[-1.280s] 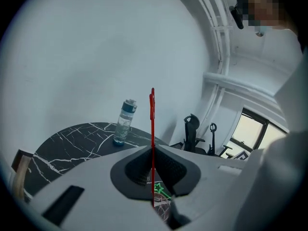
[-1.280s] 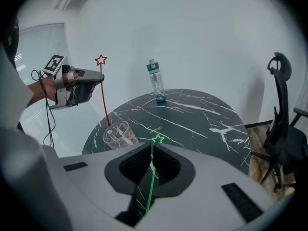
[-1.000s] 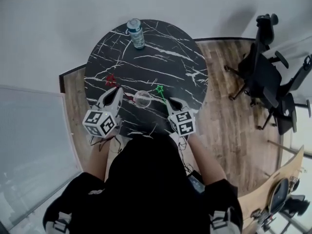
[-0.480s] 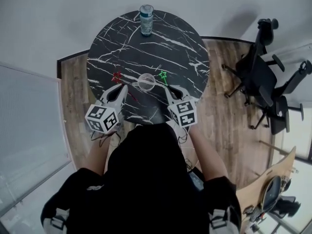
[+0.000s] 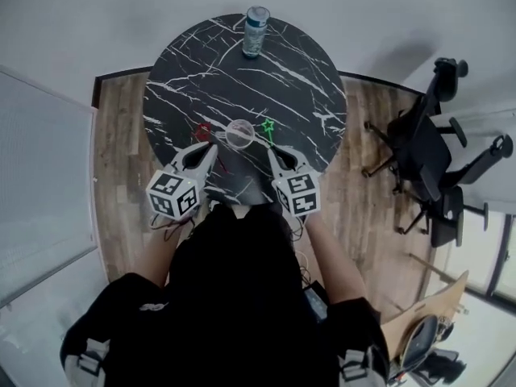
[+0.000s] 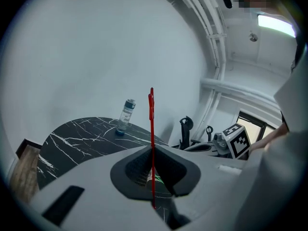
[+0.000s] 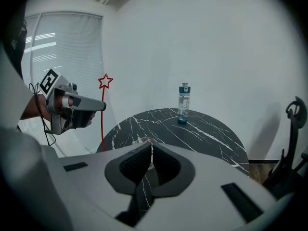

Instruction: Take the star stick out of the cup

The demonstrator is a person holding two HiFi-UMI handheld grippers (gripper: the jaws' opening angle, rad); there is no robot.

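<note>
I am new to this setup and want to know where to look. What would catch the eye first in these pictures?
The red star stick stands upright, clamped in the left gripper, with its star well above the jaws. The round black marble table carries a clear cup near its front edge, a green star beside the cup, and a bottle at the far edge.

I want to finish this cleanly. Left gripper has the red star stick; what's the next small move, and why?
Probably carry the red star stick a little to the left and lay it on the table. The left gripper is shut on it, it stands upright, and the right gripper view shows it well to the side of the cup.
</note>
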